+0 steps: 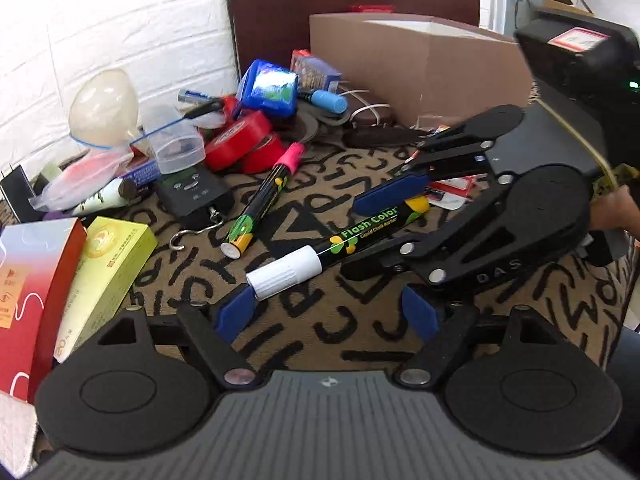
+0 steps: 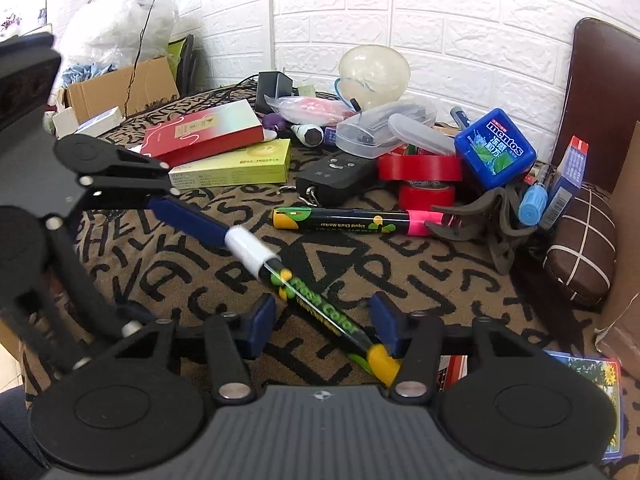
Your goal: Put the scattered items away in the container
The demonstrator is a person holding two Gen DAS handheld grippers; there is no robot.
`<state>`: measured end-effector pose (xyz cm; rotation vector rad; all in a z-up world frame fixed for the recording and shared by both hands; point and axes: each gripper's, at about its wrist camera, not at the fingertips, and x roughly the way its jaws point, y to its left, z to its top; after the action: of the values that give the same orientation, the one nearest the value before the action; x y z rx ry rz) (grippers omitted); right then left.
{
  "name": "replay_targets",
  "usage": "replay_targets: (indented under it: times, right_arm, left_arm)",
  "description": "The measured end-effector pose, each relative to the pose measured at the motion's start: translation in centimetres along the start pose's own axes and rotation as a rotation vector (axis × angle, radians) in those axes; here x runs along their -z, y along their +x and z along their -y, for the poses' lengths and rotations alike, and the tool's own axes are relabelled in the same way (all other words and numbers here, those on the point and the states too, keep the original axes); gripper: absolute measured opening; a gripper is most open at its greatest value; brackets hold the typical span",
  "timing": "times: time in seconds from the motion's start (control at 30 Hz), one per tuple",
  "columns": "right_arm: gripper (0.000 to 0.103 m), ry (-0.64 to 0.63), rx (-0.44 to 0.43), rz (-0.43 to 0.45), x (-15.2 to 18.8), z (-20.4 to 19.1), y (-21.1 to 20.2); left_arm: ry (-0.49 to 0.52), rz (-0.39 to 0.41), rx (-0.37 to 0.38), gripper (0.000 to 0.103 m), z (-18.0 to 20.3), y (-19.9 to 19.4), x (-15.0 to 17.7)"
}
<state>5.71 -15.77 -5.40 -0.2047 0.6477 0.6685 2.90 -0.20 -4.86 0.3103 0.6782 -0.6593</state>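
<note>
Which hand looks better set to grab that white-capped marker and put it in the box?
Right. The white-capped marker lies between the fingers of the open right gripper, and the cardboard box is on that side. The left gripper, also open, has only the cap beside one finger.

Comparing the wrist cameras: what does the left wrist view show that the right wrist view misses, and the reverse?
Only left wrist: a hand at the right edge, and a white cloth at the lower left. Only right wrist: a sunflower card and a white plastic bag in the background. Both: the white-capped marker, the pink-capped marker and the red tape rolls.
</note>
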Motion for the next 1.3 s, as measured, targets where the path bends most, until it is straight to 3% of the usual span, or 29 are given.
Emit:
replay_targets:
  times: [0.2, 0.3, 0.4, 0.53, 0.67, 0.77, 0.87, 1.03, 1.3]
  right_arm:
    - [0.052, 0.000, -0.030, -0.022, 0.1, -0.2, -0.4]
    - [0.047, -0.027, -0.012, -0.031, 0.2, -0.7, -0.7]
    - [0.046, -0.045, 0.000, -0.030, 0.5, -0.9, -1.1]
    - [0.046, -0.028, -0.006, -0.030, 0.8, -0.6, -1.6]
    - [0.046, -0.020, -0.018, -0.029, 0.9, -0.1, -1.8]
    - [0.047, -0.036, -0.042, -0.028, 1.1, 0.2, -1.8]
    - [0.046, -0.066, -0.069, -0.034, 1.0, 0.5, -1.8]
    - [0.037, -0.107, -0.043, -0.052, 0.9, -0.2, -2.3]
    - [0.030, -0.181, -0.018, -0.048, 0.9, -1.4, -3.9]
  left_arm:
    - [-0.094, 0.022, -0.017, 0.084, -1.2, -0.1, -0.6]
    - [-0.029, 0.033, -0.057, 0.085, 0.0, -0.1, -0.8]
    - [0.050, 0.101, -0.106, 0.084, 1.0, -1.3, -0.4]
    - [0.058, 0.111, -0.044, 0.084, 0.3, -1.2, -0.9]
    - [0.137, 0.010, 0.007, 0.084, 0.2, 1.5, -0.9]
    - [0.164, -0.018, 0.038, 0.084, 0.0, 1.9, -0.7]
    - [0.169, -0.028, 0.061, 0.075, 0.2, 1.8, -0.7]
    - [0.164, -0.025, 0.012, 0.040, 1.2, 1.3, -0.7]
    - [0.166, 0.023, 0.039, 0.040, 1.4, 0.2, -0.8]
